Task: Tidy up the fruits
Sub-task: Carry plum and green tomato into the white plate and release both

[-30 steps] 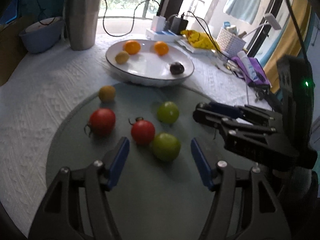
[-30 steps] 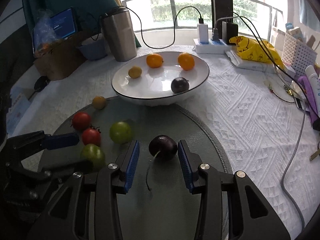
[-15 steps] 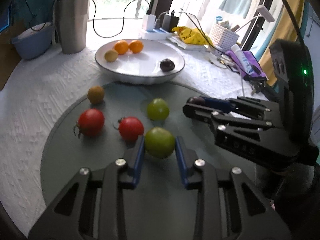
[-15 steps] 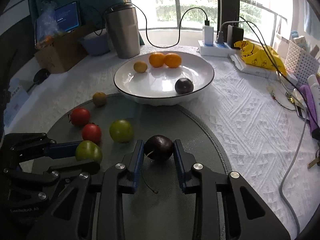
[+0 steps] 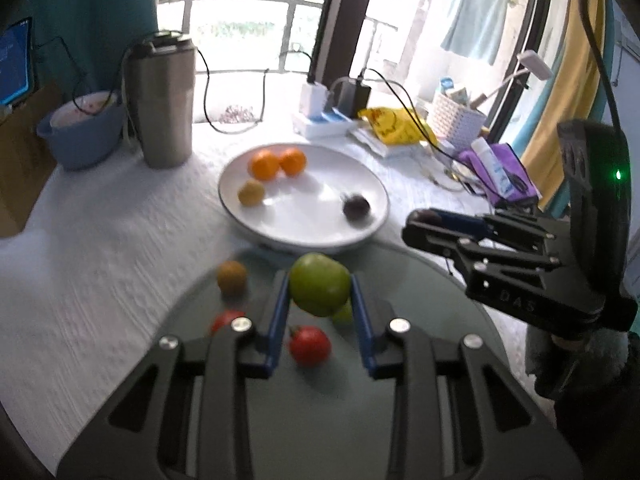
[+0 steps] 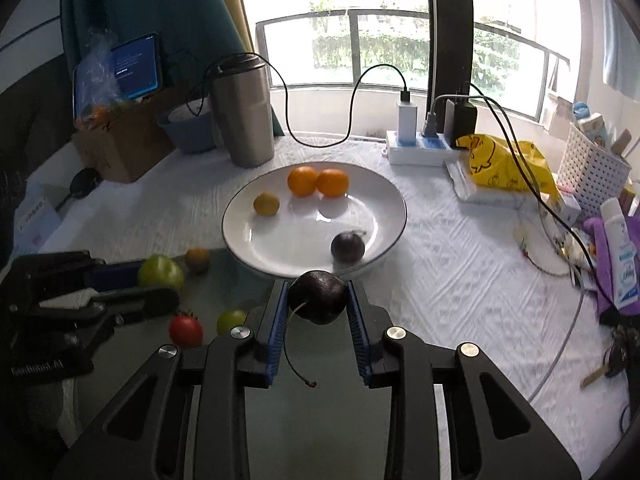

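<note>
Right wrist view: we are carrying fruit toward the white plate (image 6: 390, 196). Our left claw (image 5: 320, 290) is gripping a green tomato (image 5: 319, 283), our right claw (image 6: 318, 300) a dark cherry (image 6: 318, 297), both just short of the plate. Next, we judge, comes releasing inside its rim. Lettering is too blurred to read.

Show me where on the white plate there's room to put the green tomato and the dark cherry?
The white plate is bare across its middle and front-left, between the yellow fruit and the dark plum. The back is crowded: two oranges sit touching there. The green tomato and dark cherry should fit in the middle.
</note>
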